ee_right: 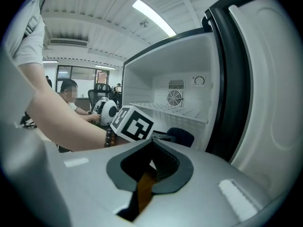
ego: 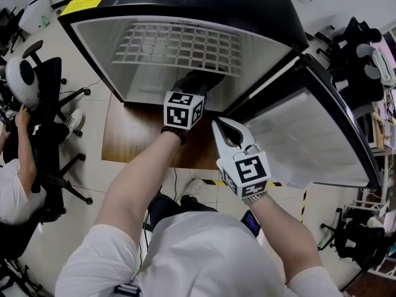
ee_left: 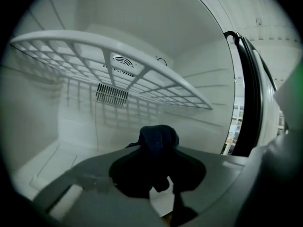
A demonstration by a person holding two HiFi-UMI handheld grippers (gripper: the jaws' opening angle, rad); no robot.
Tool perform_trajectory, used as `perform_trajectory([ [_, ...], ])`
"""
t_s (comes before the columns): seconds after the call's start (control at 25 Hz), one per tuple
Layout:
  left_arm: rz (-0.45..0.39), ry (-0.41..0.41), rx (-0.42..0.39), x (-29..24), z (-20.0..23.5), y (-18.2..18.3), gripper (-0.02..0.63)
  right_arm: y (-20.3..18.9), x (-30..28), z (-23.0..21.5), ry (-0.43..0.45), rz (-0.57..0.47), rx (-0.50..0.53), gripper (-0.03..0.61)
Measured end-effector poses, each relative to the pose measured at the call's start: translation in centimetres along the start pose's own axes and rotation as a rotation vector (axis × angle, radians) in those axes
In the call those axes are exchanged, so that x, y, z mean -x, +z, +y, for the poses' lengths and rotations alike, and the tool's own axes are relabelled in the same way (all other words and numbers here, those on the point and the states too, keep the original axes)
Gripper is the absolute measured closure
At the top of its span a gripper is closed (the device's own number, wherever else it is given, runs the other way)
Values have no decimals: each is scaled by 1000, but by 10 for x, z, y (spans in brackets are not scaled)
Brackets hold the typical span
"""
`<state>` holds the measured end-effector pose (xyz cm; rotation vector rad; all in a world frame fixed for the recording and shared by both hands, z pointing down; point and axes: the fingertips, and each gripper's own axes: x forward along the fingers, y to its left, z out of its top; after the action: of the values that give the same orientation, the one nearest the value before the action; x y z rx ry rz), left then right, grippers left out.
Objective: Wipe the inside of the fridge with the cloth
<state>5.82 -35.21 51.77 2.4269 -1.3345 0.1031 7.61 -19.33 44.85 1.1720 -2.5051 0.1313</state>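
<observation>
The small black fridge (ego: 185, 5) stands open with white walls and a white wire shelf (ego: 179, 45). My left gripper (ego: 197, 84) reaches into the fridge below the shelf. It is shut on a dark blue cloth (ee_left: 158, 138), bunched between the jaw tips, just above the white floor of the fridge. The same cloth (ee_right: 182, 136) shows in the right gripper view beyond the left gripper's marker cube (ee_right: 132, 123). My right gripper (ego: 218, 124) hangs outside the fridge next to the open door (ego: 309, 135). Its jaws (ee_right: 152, 143) are shut with nothing between them.
The wire shelf (ee_left: 118, 65) spans the fridge above the cloth, and a vent grille (ee_left: 112, 94) sits in the back wall. The fridge rests on a wooden board (ego: 136, 135). A seated person (ego: 15, 184) and office chairs (ego: 52, 104) are at left, and dark equipment (ego: 359, 60) at right.
</observation>
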Motion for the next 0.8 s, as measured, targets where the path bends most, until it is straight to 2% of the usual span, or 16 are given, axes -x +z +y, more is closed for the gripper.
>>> perform_trajectory([
  [0.36,-5,81,87,-36,15,-4,537,-10,5,6,52,-16,-16,577],
  [0.52,-24,88,139,-52,16,-7,537,-13,8,5,67,-29,-36,578],
  [0.8,-54,90,168,-73,14,-3,537,-15,13,-4,69,-47,-47,578],
])
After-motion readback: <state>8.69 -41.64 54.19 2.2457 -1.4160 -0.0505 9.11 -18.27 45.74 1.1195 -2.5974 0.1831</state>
